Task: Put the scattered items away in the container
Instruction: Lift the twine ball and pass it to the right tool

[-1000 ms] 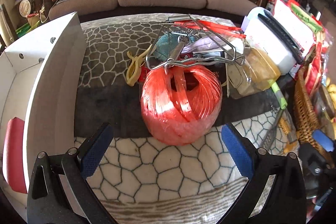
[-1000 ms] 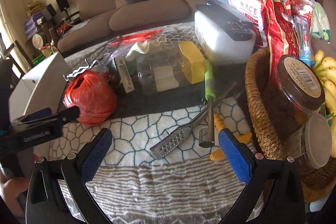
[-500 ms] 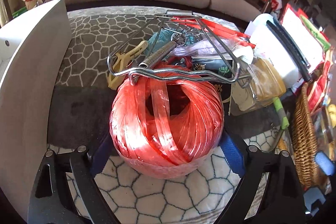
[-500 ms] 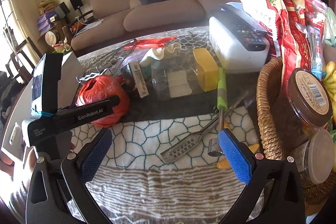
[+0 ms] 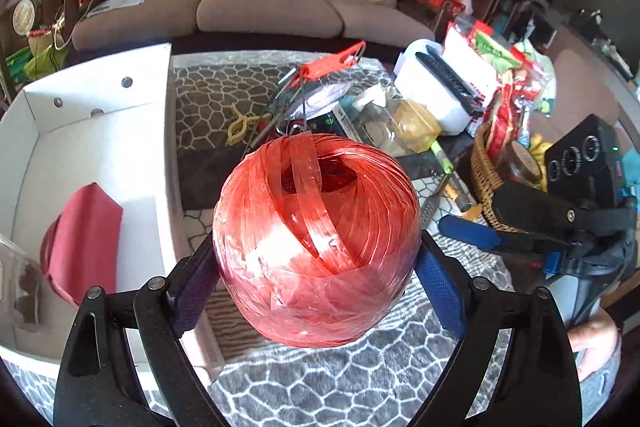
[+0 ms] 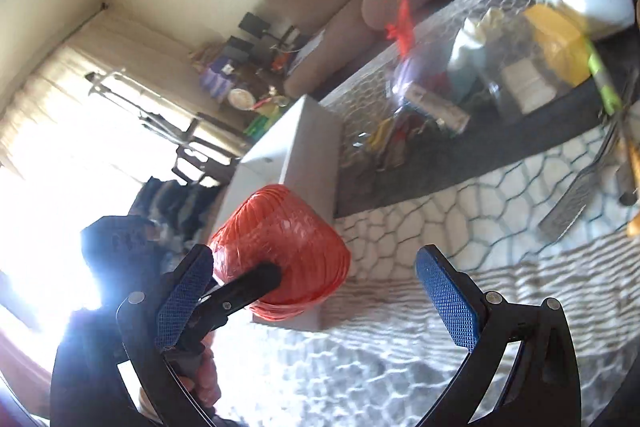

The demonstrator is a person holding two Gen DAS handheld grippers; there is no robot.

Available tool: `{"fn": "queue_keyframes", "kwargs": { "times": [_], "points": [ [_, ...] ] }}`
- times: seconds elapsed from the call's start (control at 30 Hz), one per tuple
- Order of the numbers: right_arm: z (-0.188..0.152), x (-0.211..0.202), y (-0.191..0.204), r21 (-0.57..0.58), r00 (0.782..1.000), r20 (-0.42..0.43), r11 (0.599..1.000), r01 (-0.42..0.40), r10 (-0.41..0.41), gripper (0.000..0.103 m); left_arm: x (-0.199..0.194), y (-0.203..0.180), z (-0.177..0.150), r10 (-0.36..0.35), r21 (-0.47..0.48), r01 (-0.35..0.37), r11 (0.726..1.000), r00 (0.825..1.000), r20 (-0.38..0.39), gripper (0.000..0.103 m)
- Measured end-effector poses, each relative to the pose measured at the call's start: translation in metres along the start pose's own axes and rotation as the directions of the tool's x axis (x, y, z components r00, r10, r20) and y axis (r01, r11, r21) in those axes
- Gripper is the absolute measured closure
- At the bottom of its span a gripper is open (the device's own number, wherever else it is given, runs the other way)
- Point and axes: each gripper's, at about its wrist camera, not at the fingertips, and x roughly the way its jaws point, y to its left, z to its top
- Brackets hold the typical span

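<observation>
My left gripper (image 5: pixel 316 279) is shut on a red ball of plastic twine (image 5: pixel 316 239) and holds it above the table, just right of the white box (image 5: pixel 100 115). The ball also shows in the right wrist view (image 6: pixel 280 247), beside the box (image 6: pixel 308 147). A dark red item (image 5: pixel 84 235) lies in the box. My right gripper (image 6: pixel 316 291) is open and empty, tilted, above the patterned cloth. It shows in the left wrist view (image 5: pixel 472 233) at the right. A pile of scattered items (image 5: pixel 320 107) lies on the table behind the ball.
A wicker basket (image 5: pixel 484 171) with jars and bananas stands at the right. A white container with a remote (image 5: pixel 440 87) and snack bags (image 5: pixel 500 67) stand behind it. A grater and a green-handled tool (image 6: pixel 600 163) lie on the cloth. A sofa (image 5: pixel 260 7) is behind the table.
My left gripper closed on the red twine ball and lifted it off the table toward the white box. My right gripper swung and tilted to the left.
</observation>
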Motion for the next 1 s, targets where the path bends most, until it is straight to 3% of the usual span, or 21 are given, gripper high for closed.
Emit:
{"fn": "queue_keyframes", "kwargs": {
  "times": [0.07, 0.13, 0.23, 0.47, 0.57, 0.67, 0.77, 0.83, 0.87, 0.9, 0.97, 1.0],
  "points": [
    [-0.003, 0.006, 0.008, 0.051, 0.995, -0.015, 0.994, -0.097, 0.098, 0.000, -0.021, 0.006, 0.000, 0.011, 0.011, -0.011, 1.000, 1.000, 0.026, 0.013],
    [-0.005, 0.011, 0.022, 0.056, 0.990, -0.015, 0.989, -0.139, 0.140, 0.000, -0.038, 0.018, 0.002, 0.035, 0.008, -0.035, 0.999, 0.998, 0.054, 0.012],
    [-0.008, 0.018, 0.047, 0.003, 0.994, -0.012, 0.994, -0.110, 0.110, 0.000, -0.050, 0.056, 0.010, 0.044, -0.076, -0.040, 0.996, 0.998, 0.051, 0.012],
    [-0.011, 0.037, 0.073, -0.050, 0.997, -0.039, 0.996, -0.069, 0.067, 0.000, -0.011, 0.156, 0.006, -0.060, -0.323, 0.021, 0.946, 0.992, -0.110, 0.012],
    [-0.014, 0.042, 0.073, -0.057, 0.997, -0.050, 0.997, -0.060, 0.058, 0.000, 0.006, 0.181, -0.001, -0.133, -0.405, 0.060, 0.912, 0.979, -0.155, 0.012],
    [-0.015, 0.047, 0.071, -0.066, 0.998, -0.061, 0.997, -0.029, 0.025, 0.000, 0.010, 0.187, -0.005, -0.085, -0.377, 0.007, 0.926, 0.978, -0.191, 0.012],
    [-0.015, 0.049, 0.067, -0.057, 0.998, -0.065, 0.998, -0.022, 0.018, 0.000, 0.007, 0.198, -0.014, -0.158, -0.448, 0.066, 0.892, 0.973, -0.170, 0.012],
    [-0.015, 0.051, 0.066, -0.057, 0.998, -0.067, 0.998, -0.015, 0.011, 0.000, -0.002, 0.205, -0.018, -0.233, -0.521, 0.149, 0.840, 0.968, -0.098, 0.012],
    [-0.016, 0.051, 0.068, -0.061, 0.997, -0.070, 0.998, -0.018, 0.013, 0.000, -0.010, 0.211, -0.020, -0.293, -0.575, 0.221, 0.788, 0.956, -0.034, 0.012],
    [-0.016, 0.052, 0.071, -0.065, 0.997, -0.074, 0.997, -0.028, 0.023, 0.000, -0.016, 0.218, -0.025, -0.366, -0.634, 0.313, 0.707, 0.929, 0.050, 0.012],
    [-0.019, 0.055, 0.077, -0.063, 0.994, -0.079, 0.995, -0.075, 0.070, 0.000, -0.022, 0.226, -0.037, -0.494, -0.707, 0.491, 0.509, 0.839, 0.227, 0.012],
    [-0.020, 0.056, 0.081, -0.050, 0.990, -0.081, 0.991, -0.124, 0.120, 0.000, -0.023, 0.226, -0.041, -0.530, -0.715, 0.549, 0.434, 0.797, 0.290, 0.012]
  ]
}}
